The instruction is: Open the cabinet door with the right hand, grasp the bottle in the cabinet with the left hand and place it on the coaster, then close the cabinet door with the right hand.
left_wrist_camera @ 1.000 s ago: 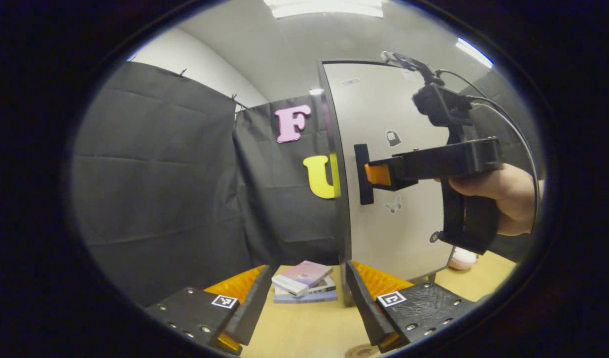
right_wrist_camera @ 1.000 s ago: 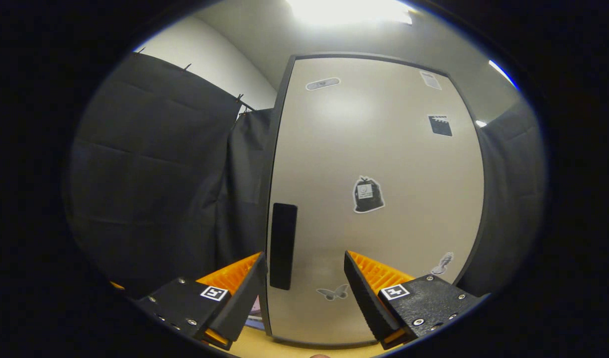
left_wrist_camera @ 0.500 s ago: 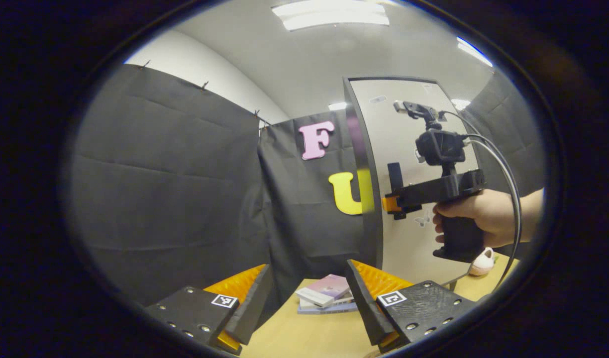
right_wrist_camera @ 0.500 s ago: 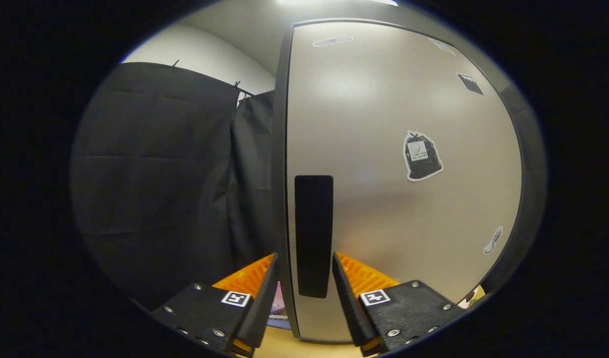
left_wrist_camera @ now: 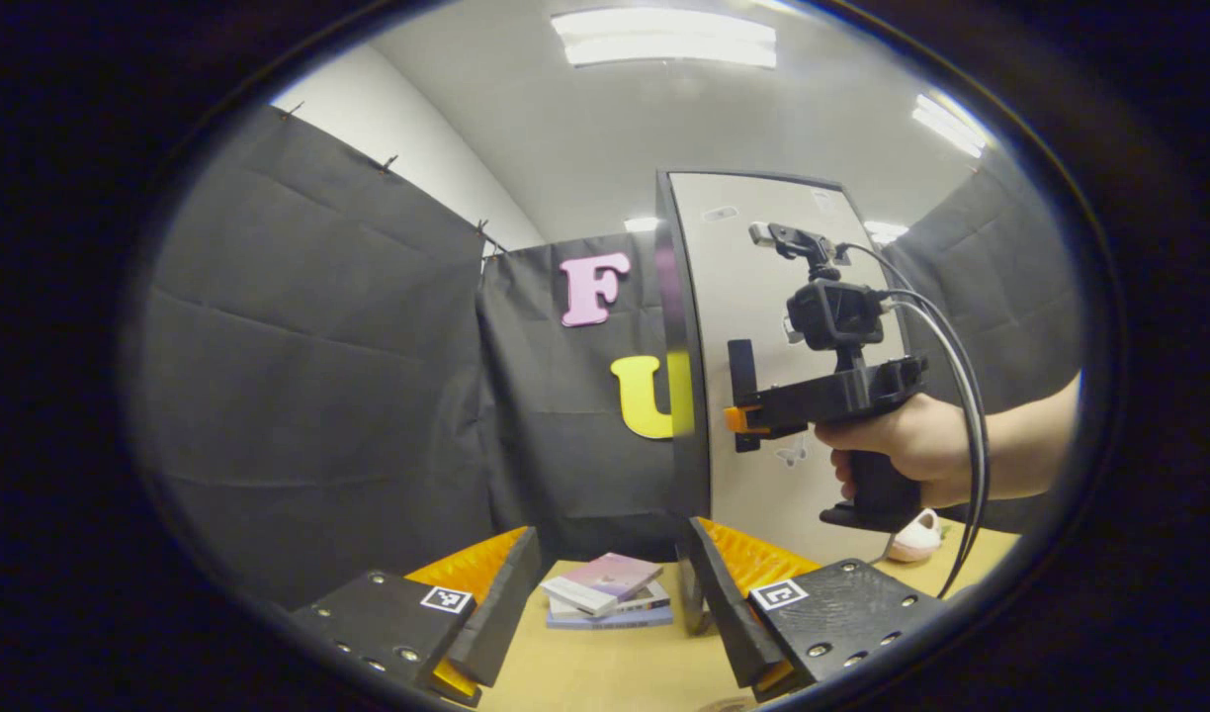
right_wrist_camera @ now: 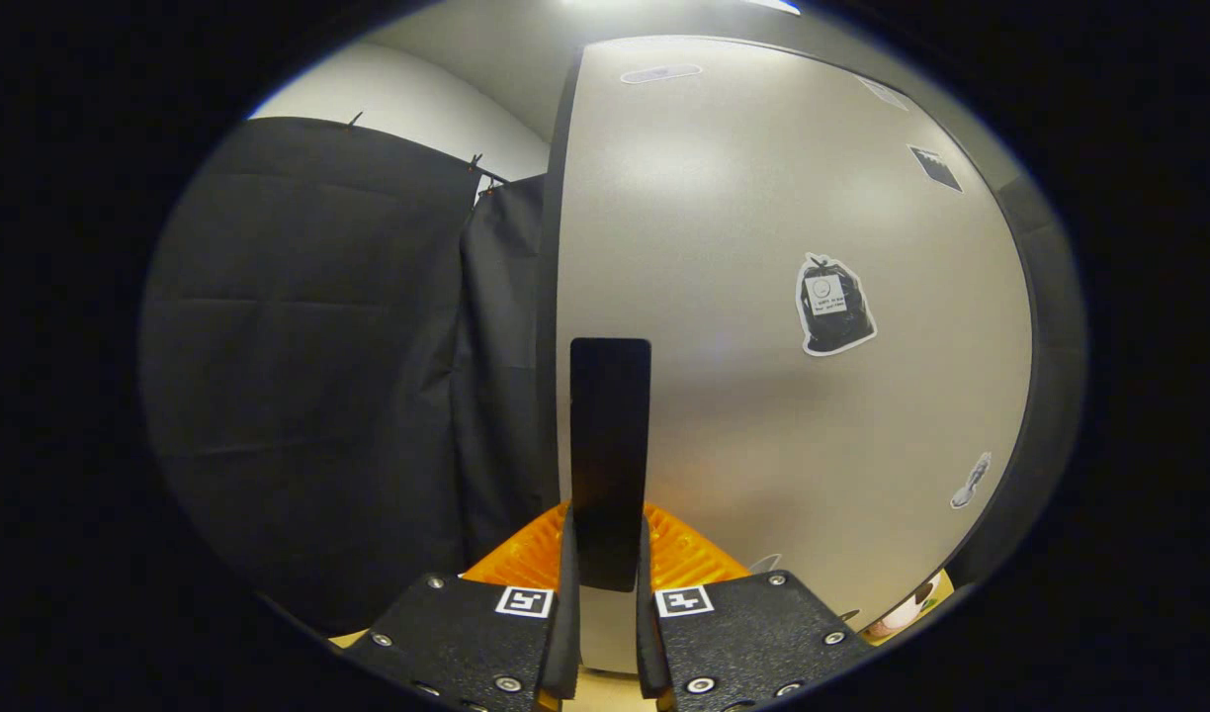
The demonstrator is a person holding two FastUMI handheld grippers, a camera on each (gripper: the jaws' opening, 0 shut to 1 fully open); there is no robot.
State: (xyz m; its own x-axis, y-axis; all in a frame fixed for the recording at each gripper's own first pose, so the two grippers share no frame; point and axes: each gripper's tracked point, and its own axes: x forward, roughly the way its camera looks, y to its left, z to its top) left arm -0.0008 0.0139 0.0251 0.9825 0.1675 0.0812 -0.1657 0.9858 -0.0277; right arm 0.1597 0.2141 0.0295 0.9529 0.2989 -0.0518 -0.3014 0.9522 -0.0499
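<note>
Right claw (right_wrist_camera: 602, 633): clamped on the handle (right_wrist_camera: 610, 455) of the door (right_wrist_camera: 763, 415), which looks shut.
Left claw (left_wrist_camera: 610, 603): wide, empty, books (left_wrist_camera: 605, 588) ahead.
Left: opening, bottle, coaster, closing.

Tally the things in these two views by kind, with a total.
Grippers: 2, left and right
Cabinet door: 1
Door handle: 1
Books stacked on the table: 3
Total: 7
</note>
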